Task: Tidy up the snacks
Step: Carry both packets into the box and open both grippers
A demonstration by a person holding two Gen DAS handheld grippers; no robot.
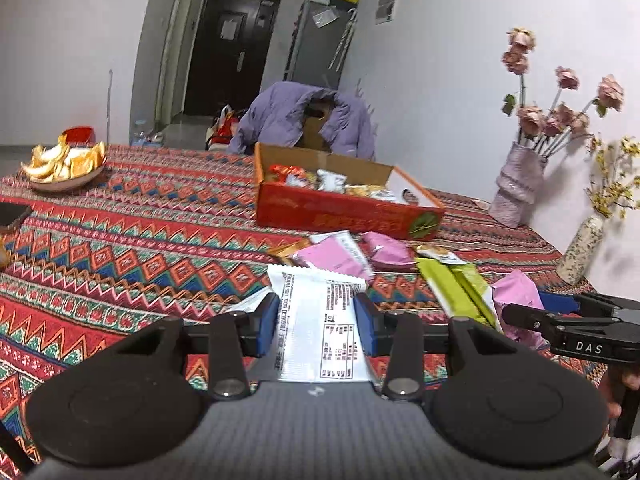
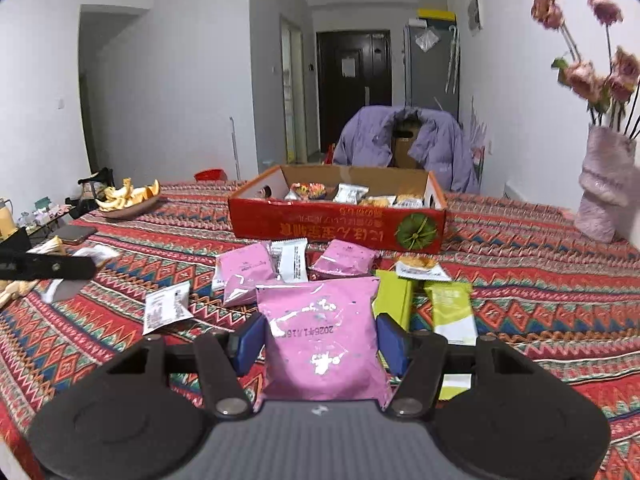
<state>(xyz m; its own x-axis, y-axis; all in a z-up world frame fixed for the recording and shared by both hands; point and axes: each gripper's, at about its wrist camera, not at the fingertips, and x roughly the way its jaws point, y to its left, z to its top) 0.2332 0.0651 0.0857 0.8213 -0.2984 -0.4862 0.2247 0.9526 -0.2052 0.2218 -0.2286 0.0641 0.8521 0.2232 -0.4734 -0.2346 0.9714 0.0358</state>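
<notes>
My left gripper (image 1: 316,318) is shut on a white snack packet (image 1: 316,320) with printed text, held above the patterned tablecloth. My right gripper (image 2: 322,338) is shut on a pink snack packet (image 2: 322,332), also lifted off the table. A red cardboard box (image 1: 344,212) (image 2: 340,224) with several snacks inside stands open further back. Loose pink packets (image 2: 344,260), a white packet (image 2: 290,260) and green packets (image 2: 452,308) lie between the grippers and the box. The right gripper shows at the right edge of the left wrist view (image 1: 560,320).
A plate of orange peel (image 1: 66,164) sits at the far left. A pale vase with dried roses (image 1: 516,184) and a speckled vase (image 1: 580,248) stand by the right wall. A purple jacket (image 2: 404,140) hangs over a chair behind the box. Another small white packet (image 2: 166,312) lies left.
</notes>
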